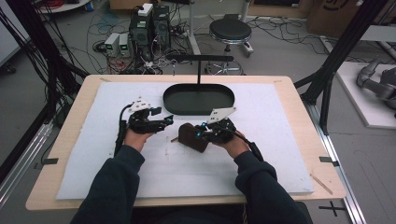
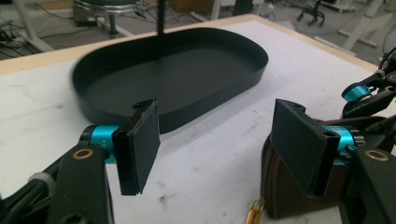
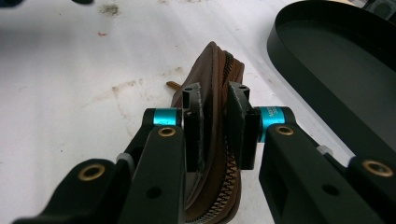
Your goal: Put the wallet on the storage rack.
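A brown zippered pouch (image 1: 192, 136) is seen on the white mat (image 1: 93, 154), just in front of the black oval tray (image 1: 198, 100). Its zipper edge (image 3: 223, 140) is pinched between the closed jaws of the right gripper (image 3: 219, 128). Just left of the pouch, the left gripper (image 2: 219, 144) is held with its jaws spread wide, nothing clamped between them.

A lab: computer towers (image 1: 150, 29), tangled floor cables (image 1: 107, 28), black frame struts (image 1: 343, 44).
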Demonstrator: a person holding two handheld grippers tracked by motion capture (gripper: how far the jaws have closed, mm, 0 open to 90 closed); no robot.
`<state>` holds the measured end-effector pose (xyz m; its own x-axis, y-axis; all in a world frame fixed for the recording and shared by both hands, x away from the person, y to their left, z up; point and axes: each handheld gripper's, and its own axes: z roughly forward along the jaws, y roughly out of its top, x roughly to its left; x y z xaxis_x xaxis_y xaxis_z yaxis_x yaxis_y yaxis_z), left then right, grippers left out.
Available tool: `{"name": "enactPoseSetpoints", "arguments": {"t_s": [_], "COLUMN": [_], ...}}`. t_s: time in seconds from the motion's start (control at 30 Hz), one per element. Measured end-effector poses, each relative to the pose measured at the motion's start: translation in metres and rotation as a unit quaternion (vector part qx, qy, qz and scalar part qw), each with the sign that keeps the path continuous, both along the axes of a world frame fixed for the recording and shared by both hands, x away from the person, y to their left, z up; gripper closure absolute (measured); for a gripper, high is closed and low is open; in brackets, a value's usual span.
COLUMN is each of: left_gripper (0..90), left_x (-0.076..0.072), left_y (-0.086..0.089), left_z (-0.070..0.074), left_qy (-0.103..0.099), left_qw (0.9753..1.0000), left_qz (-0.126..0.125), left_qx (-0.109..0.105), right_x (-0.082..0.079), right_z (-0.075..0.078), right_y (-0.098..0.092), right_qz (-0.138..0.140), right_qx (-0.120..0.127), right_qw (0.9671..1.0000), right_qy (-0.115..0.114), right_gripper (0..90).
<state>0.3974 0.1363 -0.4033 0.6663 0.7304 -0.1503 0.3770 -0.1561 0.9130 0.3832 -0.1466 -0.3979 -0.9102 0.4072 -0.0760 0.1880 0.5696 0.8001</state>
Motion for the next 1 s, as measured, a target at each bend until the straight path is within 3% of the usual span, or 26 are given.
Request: {"name": "enactPoseSetpoints", "arguments": {"t_s": [0.2, 0.43, 0.53, 0.57, 0.63, 0.73, 0.77, 0.83, 1.0], "left_gripper": [32.2, 33.5, 33.7, 33.7, 33.8, 33.8, 33.8, 33.7, 32.6], "left_x": [0.005, 0.006, 0.006, 0.006, 0.006, 0.005, 0.004, 0.004, 0.004], "left_y": [-0.017, -0.019, -0.019, -0.019, -0.019, -0.019, -0.019, -0.018, -0.017], "left_z": [-0.007, -0.010, -0.010, -0.010, -0.009, -0.009, -0.008, -0.008, -0.007], "left_qy": [0.019, 0.032, 0.034, 0.032, 0.031, 0.030, 0.030, 0.030, 0.029], "left_qw": [0.9997, 0.9992, 0.9991, 0.9991, 0.9991, 0.9990, 0.9990, 0.9990, 0.9990], "left_qz": [-0.013, -0.023, -0.026, -0.027, -0.030, -0.032, -0.032, -0.033, -0.031], "left_qx": [-0.001, -0.002, 0.000, 0.000, 0.004, 0.007, 0.007, 0.008, 0.011], "right_x": [-0.001, -0.001, 0.000, 0.000, 0.002, 0.004, 0.005, 0.007, 0.011], "right_z": [0.000, 0.000, 0.000, 0.000, -0.003, -0.007, -0.010, -0.012, -0.023], "right_y": [0.001, 0.000, 0.000, 0.000, 0.001, 0.002, 0.003, 0.004, 0.008], "right_qz": [0.000, -0.006, -0.012, -0.012, -0.028, -0.039, -0.042, -0.043, -0.042], "right_qx": [0.001, 0.004, 0.015, 0.015, 0.010, 0.005, 0.008, 0.011, 0.016], "right_qw": [1.0000, 1.0000, 0.9998, 0.9998, 0.9993, 0.9987, 0.9980, 0.9978, 0.9945], "right_qy": [0.000, 0.003, 0.008, 0.008, 0.021, 0.032, 0.046, 0.050, 0.094], "right_gripper": [76.4, 72.9, 61.5, 61.5, 43.7, 38.0, 30.9, 27.1, 24.0]}}
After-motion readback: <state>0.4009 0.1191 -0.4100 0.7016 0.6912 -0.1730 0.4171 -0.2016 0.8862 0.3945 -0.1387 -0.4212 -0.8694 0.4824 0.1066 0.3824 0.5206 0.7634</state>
